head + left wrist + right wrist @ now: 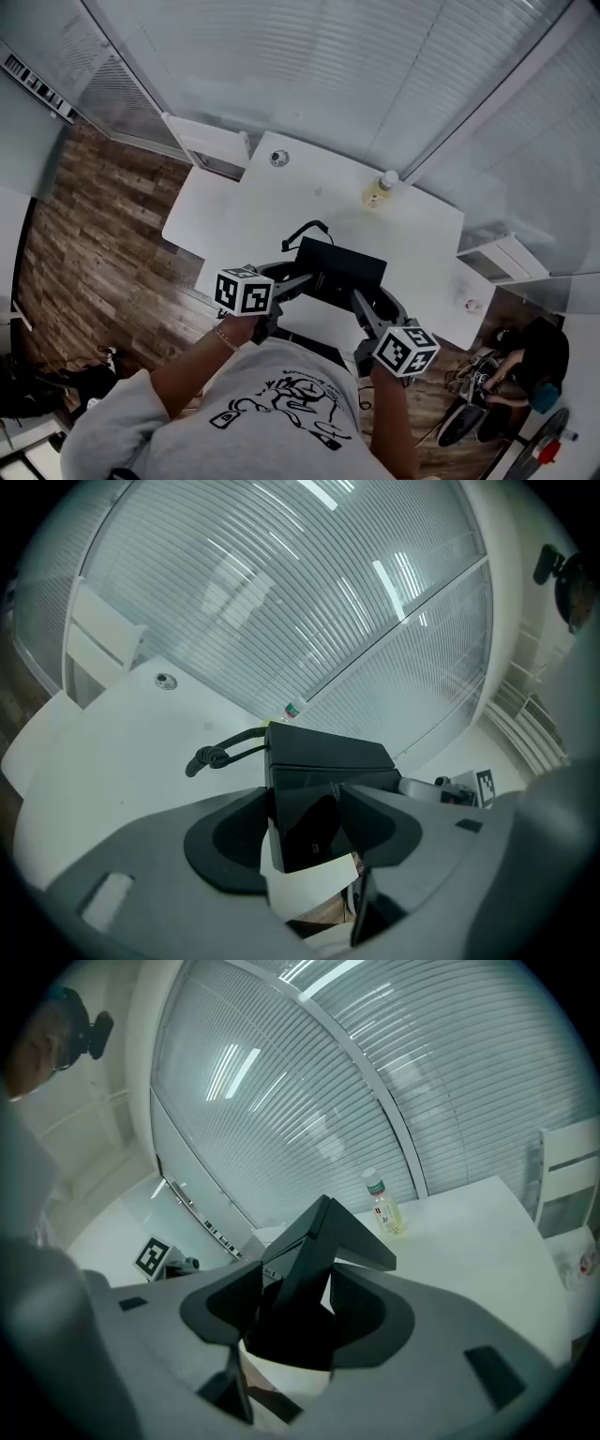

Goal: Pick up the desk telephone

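Grips the black desk telephone [339,270] from both ends, over the near edge of the white table [281,202]. Cannot tell whether its base is clear of the tabletop. Left gripper [305,810] clamped on the telephone's left end, dark pads pressed against its glossy sides. Right gripper [295,1309] clamped on the right end, with the angled body rising up between its jaws. Each gripper's marker cube visible past the telephone in the other's view. From the telephone's far left corner, a black cord [220,752], bundled and lying on the table ahead and to the left of the left gripper. Farther ahead of both sets of jaws, well apart from the telephone, a small upright bottle [382,1204] of yellowish liquid near the table's far edge. Off to the left of the left gripper, a small round fitting [166,680] in the tabletop and, beyond it, a white chair [94,639]. Behind everything, pale slatted blinds [309,583]. Below and left of the table, wood-plank floor [94,234].
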Demonstrator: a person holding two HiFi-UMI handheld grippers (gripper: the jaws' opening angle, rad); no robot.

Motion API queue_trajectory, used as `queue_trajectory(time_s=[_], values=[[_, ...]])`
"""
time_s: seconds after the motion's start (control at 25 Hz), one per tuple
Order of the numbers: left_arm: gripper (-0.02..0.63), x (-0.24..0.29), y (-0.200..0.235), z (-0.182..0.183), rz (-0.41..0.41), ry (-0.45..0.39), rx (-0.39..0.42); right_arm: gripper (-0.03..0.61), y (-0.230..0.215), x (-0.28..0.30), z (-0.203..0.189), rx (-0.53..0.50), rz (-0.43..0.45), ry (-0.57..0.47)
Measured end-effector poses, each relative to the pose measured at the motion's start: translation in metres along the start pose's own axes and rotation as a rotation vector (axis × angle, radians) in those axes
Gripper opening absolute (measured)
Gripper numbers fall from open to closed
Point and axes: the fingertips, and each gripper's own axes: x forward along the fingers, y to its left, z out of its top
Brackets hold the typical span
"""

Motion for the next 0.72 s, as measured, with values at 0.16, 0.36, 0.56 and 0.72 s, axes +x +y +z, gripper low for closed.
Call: queue_trajectory(time_s=[0.16, 0.36, 0.56, 0.72], values=[[0.238, -0.009, -0.016, 0.014, -0.006, -0.019, 0.02, 0.218, 0.012, -0.01, 0.017, -0.025, 0.005, -0.03], [0.238, -0.019, -0.034, 0.027, -0.027, -0.04, 0.021, 0.218, 0.027, -0.023, 0.038, -0.055, 0.007, -0.064], [0.238, -0.028, -0.058, 0.043, -0.04, -0.062, 0.045, 0.218, 0.04, -0.039, 0.058, -0.086, 0.01, -0.086], [0.238, -0.043, -0.073, 0.051, -0.049, -0.075, 0.069, 0.218, 0.058, -0.052, 0.069, -0.115, 0.005, -0.104]])
